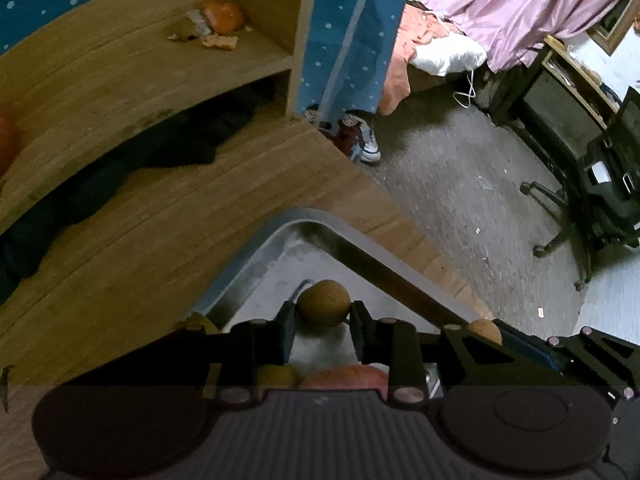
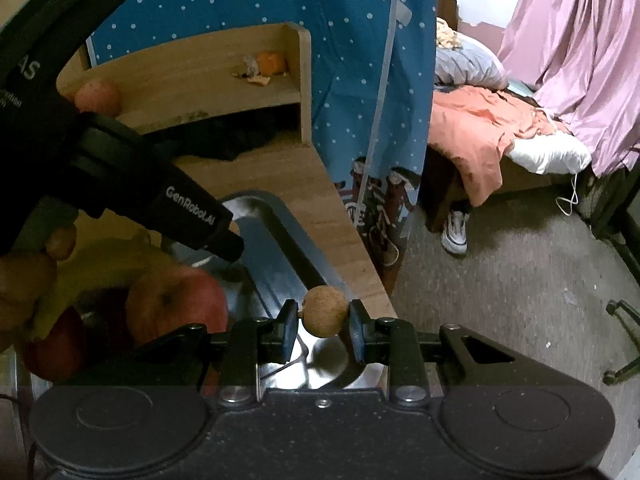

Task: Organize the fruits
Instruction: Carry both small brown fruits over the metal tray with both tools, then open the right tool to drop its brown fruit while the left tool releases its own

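My left gripper is shut on a small round brown fruit, held above the corner of a metal tray. My right gripper is shut on a second small brown fruit over the same tray, near its right rim. That second fruit also shows in the left wrist view, just right of my left fingers. In the tray lie a red-orange apple, a darker red apple and something yellow. The left gripper's black housing hangs over them.
The tray sits on a wooden desk with a curved shelf unit behind. On the shelf are an orange with peel scraps and an apple. The desk edge drops to the floor on the right. A hand shows at left.
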`<state>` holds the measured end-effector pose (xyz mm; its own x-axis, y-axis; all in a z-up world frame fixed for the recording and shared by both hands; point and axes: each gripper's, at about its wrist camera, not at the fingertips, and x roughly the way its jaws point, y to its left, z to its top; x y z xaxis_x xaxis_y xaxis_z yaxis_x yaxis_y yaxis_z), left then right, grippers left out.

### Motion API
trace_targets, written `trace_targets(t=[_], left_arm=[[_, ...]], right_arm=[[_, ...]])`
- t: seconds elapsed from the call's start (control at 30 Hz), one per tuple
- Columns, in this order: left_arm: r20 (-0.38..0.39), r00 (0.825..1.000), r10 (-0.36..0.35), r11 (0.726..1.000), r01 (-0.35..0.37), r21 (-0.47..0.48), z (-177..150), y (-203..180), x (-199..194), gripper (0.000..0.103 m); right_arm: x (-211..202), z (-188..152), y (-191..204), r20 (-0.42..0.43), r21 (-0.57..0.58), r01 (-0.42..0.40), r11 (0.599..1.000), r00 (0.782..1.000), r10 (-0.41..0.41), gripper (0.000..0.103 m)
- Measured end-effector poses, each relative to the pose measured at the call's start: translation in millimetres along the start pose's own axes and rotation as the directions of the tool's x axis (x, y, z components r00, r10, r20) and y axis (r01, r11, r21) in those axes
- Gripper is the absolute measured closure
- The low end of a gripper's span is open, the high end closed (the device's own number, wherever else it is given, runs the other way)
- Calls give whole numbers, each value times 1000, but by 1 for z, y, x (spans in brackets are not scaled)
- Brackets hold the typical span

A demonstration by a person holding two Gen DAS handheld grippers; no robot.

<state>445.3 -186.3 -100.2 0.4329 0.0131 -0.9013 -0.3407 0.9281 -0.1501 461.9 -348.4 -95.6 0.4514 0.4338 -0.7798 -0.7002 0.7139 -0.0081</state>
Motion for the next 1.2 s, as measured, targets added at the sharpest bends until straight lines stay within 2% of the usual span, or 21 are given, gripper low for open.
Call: trace_targets(t=[0.47, 0.97, 1.07, 1.13, 1.2], left_arm=[[-41, 999, 6, 999, -4, 42, -4, -8, 10, 71], [-41, 999, 8, 999, -6, 54, -4, -7, 8, 68], [-39, 999, 3, 999, -1, 52, -5, -6, 6, 60], [-34, 999, 2, 999, 0, 53, -5, -6, 3, 52], [-25, 1000, 2, 999, 0, 53, -5, -5, 1, 38]], right_arm=[[2, -10, 1, -28, 16, 4, 1000, 1000, -4, 74], [5, -11, 3, -36, 24, 25, 999, 999, -25, 72], [3, -11, 4, -31, 27, 30, 999, 999, -29, 68], [1, -12, 5, -29, 30, 34, 999, 999, -33, 63], [-1, -12, 6, -24, 35, 40, 999, 999, -39, 55]])
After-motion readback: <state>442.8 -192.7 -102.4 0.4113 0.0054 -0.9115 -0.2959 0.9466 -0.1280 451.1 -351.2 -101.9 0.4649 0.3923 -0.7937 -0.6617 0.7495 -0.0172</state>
